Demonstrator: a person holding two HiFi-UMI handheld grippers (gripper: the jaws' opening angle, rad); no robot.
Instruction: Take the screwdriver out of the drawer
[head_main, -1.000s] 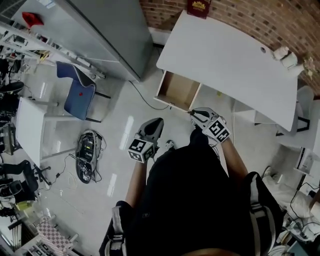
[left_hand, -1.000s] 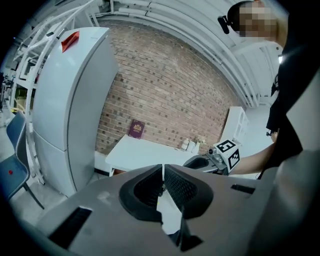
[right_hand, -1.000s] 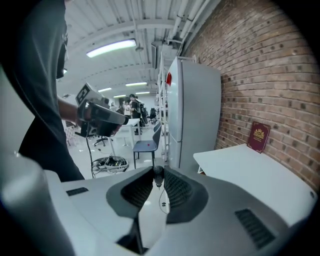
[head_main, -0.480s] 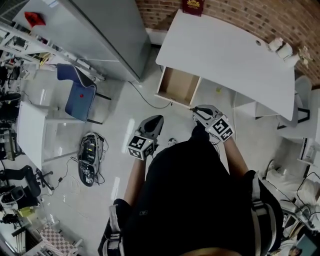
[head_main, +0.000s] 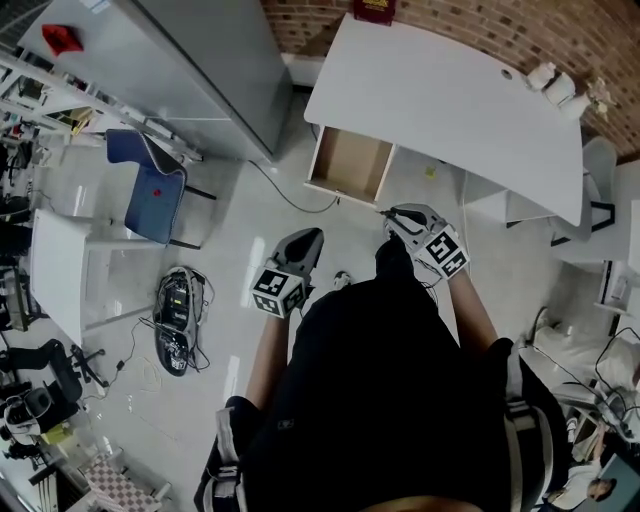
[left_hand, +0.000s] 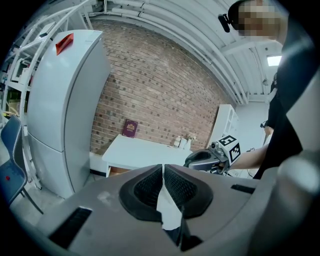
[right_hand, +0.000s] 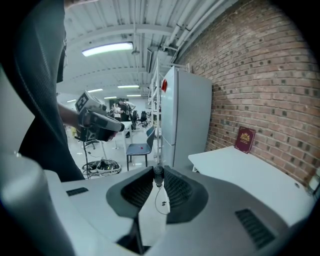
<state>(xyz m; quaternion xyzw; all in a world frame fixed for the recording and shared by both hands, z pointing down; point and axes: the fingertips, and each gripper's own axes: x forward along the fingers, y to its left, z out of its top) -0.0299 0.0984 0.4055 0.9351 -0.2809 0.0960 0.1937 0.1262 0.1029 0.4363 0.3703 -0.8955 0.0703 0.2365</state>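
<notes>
My right gripper (head_main: 392, 217) is shut on the screwdriver (head_main: 383, 212), just in front of the open drawer (head_main: 350, 165) of the white desk (head_main: 440, 100). In the right gripper view the dark screwdriver (right_hand: 158, 176) stands pinched between the black pads (right_hand: 176, 189), with its thin shaft rising above them. The drawer's wooden inside looks empty. My left gripper (head_main: 305, 247) hangs lower left of the drawer over the floor. Its jaws (left_hand: 163, 170) are shut with nothing between them.
A tall grey cabinet (head_main: 200, 60) stands left of the desk, with a blue chair (head_main: 150, 190) beside it. A red book (head_main: 375, 10) leans on the brick wall. A cable (head_main: 290, 200) and a bundle of gear (head_main: 175, 315) lie on the floor.
Both grippers have drifted slightly back from the drawer. The right one stays shut on the screwdriver and the left one stays shut.
</notes>
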